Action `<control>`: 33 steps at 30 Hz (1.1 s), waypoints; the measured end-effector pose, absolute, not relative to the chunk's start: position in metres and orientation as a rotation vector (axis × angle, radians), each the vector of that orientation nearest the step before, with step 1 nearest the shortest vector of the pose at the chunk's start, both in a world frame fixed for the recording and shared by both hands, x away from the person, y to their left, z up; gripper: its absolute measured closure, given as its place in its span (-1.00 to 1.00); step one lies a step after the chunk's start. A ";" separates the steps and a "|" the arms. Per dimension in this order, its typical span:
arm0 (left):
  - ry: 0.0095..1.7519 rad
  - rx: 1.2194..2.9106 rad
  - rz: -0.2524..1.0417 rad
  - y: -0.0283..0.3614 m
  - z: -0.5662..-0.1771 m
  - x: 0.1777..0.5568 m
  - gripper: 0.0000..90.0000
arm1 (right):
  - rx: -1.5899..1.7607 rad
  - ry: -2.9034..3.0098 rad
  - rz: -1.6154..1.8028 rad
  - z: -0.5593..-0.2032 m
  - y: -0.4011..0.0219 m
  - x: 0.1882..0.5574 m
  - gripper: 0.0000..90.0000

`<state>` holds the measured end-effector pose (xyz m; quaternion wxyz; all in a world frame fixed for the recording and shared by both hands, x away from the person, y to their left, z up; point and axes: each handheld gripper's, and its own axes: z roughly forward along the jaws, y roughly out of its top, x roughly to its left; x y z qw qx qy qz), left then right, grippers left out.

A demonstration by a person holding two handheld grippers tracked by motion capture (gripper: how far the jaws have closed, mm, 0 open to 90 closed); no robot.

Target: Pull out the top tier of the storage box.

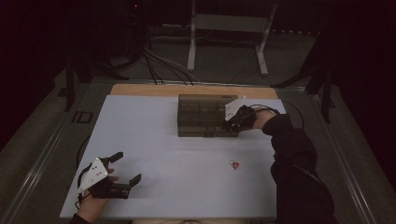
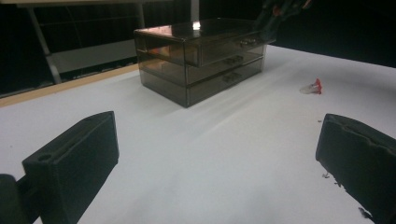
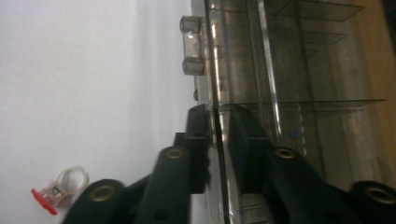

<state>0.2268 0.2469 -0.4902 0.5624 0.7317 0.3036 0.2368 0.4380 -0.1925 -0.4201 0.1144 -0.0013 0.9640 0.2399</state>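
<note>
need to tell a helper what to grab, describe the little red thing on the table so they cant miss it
On the white table, look toward the person's side of the smoky drawer box. The ring lies alone there: a clear band with a red top, the only coloured item.

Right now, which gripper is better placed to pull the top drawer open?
Right. The right gripper already pinches the front panel of the smoky transparent plastic drawer box, while the left gripper rests open at the white table's near edge.

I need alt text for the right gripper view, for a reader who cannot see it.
The right hand-held gripper pinches the thin clear front panel of a smoky transparent drawer box, one jaw on each side, just below a clear drawer handle. A small clear ring with a red top lies on the white table.
</note>
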 end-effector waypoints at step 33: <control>0.719 1.715 0.562 0.248 -0.490 0.226 -1.00 | -0.106 3.033 0.704 -0.417 -0.194 0.432 0.97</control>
